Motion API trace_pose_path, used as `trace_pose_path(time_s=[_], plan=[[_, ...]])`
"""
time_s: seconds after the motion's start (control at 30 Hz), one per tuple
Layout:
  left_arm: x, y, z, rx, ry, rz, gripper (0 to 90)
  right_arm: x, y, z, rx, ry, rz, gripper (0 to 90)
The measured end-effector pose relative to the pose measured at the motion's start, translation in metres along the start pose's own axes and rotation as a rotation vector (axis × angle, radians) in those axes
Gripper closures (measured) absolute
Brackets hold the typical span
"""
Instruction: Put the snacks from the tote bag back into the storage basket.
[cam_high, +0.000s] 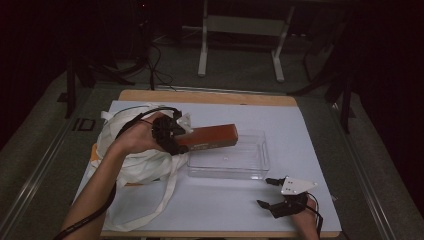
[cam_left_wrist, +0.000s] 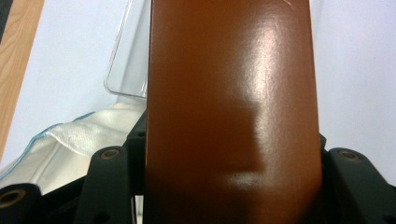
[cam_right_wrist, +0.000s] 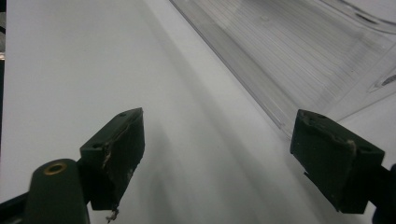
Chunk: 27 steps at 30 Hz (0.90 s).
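Observation:
A long reddish-brown box (cam_high: 212, 137) juts out from my left gripper (cam_high: 176, 136), which is shut on it; its free end hangs over the clear plastic tray (cam_high: 250, 167). In the left gripper view the brown box (cam_left_wrist: 231, 107) fills the space between the jaws, with the tray's corner (cam_left_wrist: 128, 70) behind it. A white cloth bag (cam_high: 137, 160) lies under my left hand. My right gripper (cam_high: 268, 193) rests near the table's front right, open, nothing between its fingertips (cam_right_wrist: 116, 154). The tray's wall (cam_right_wrist: 280, 60) lies just ahead of it.
A white sheet (cam_high: 300, 130) covers the wooden table (cam_high: 210, 96). The bag's straps (cam_high: 165, 200) trail toward the front edge. Beyond the table stand a white frame's legs (cam_high: 202, 50) and cables on the floor (cam_high: 155, 65).

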<state>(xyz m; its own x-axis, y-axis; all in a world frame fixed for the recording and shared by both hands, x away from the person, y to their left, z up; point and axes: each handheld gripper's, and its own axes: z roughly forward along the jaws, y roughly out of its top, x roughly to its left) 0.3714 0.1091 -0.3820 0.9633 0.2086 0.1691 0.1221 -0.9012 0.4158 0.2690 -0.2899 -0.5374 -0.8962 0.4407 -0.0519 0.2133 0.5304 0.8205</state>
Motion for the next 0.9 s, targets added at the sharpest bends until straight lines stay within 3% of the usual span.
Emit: trace_pose_path(time_s=[0.5,0.73,0.9], plan=[[0.000,0.010,0.008,-0.008,-0.024,0.030,43.7,0.000,0.000,0.000,0.000,0.002,-0.001,17.7],[-0.002,0.016,0.013,-0.009,-0.031,0.075,43.7,0.000,0.000,0.000,0.000,0.003,-0.001,17.7],[-0.002,0.018,0.017,-0.003,-0.039,0.081,43.7,0.000,0.000,0.000,0.000,0.003,-0.001,17.7]])
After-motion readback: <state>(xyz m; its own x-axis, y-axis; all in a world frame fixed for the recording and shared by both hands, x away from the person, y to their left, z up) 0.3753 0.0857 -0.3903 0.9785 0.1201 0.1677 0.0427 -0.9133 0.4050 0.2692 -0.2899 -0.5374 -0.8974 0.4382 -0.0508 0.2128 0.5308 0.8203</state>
